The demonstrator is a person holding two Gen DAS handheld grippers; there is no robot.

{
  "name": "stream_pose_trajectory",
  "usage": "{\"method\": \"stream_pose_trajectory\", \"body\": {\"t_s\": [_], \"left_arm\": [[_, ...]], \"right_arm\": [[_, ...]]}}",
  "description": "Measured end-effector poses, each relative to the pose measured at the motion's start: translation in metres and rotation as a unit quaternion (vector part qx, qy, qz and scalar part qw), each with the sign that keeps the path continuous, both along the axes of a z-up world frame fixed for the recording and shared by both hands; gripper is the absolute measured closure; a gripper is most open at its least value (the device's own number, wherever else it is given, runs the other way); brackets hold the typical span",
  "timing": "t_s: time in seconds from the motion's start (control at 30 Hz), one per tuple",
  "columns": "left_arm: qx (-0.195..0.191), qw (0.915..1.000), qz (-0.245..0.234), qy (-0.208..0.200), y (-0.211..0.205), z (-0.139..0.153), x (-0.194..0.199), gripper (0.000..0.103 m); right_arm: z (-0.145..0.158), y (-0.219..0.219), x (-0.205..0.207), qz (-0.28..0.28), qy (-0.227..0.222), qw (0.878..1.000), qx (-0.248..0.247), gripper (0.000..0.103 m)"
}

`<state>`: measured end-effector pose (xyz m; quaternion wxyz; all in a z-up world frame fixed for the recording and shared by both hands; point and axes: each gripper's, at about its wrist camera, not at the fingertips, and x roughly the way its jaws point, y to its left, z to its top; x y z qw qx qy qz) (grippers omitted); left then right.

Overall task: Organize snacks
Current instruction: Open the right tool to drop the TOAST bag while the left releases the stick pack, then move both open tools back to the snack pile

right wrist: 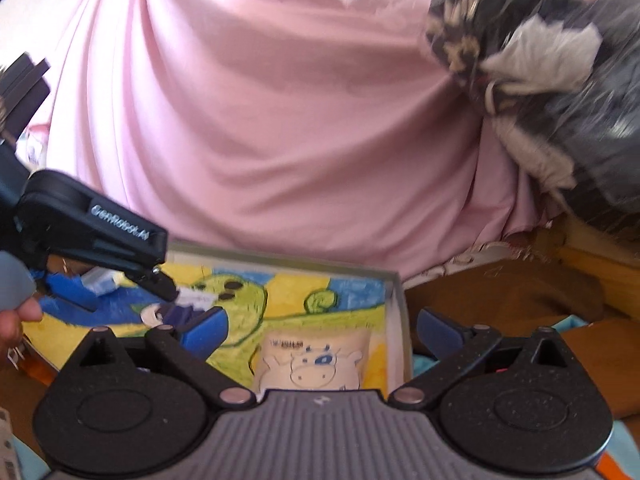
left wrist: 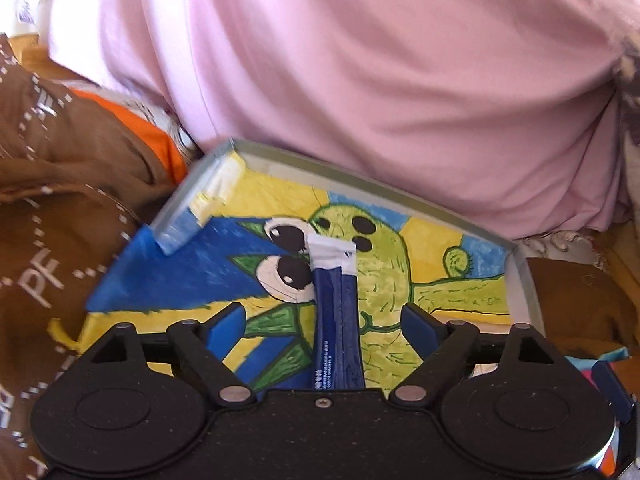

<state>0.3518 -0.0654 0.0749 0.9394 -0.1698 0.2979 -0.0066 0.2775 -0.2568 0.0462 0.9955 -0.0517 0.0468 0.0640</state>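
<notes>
At lower centre, the left gripper (left wrist: 324, 322) gaped wide around a loose dark-blue foil stick sachet (left wrist: 336, 312) lying in the shallow painted cardboard tray (left wrist: 516, 276). The right gripper (right wrist: 322, 330) gaped wide, empty, above a cream cow-print snack pouch (right wrist: 312, 362).

Two snacks lying in the painted box

Blue stick sachet (left wrist: 338, 312) lies lengthwise between the left fingers, white end away; cow-print pouch (right wrist: 310, 362) sits flat between the right fingers.

I see bright, soft daylight; fisheye bending at edges; motion blur smears the pink cloth (right wrist: 280, 120), upper right worst.
</notes>
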Motion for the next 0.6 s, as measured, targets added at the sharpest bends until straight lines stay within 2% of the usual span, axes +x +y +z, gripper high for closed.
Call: {"method": "stream_pose_trajectory", "body": {"t_s": [0.07,0.17,0.47,0.6], "left_arm": [[0.0,0.9999,0.003,-0.011,0.007,0.006,-0.014,0.01],[0.002,0.9996,0.007,-0.028,0.017,0.014,-0.035,0.009],[0.063,0.9954,0.018,-0.071,0.046,0.033,-0.103,0.008],[0.078,0.9934,0.022,-0.08,0.059,0.038,-0.131,0.001]], "right_arm": [[0.007,0.0,-0.012,-0.003,-0.013,1.0,0.005,0.0],[0.015,0.0,-0.03,-0.007,-0.03,0.999,0.018,0.0],[0.032,0.003,-0.086,-0.015,-0.068,0.997,0.041,0.0],[0.033,0.007,-0.111,-0.013,-0.075,0.996,0.039,0.0]]}}
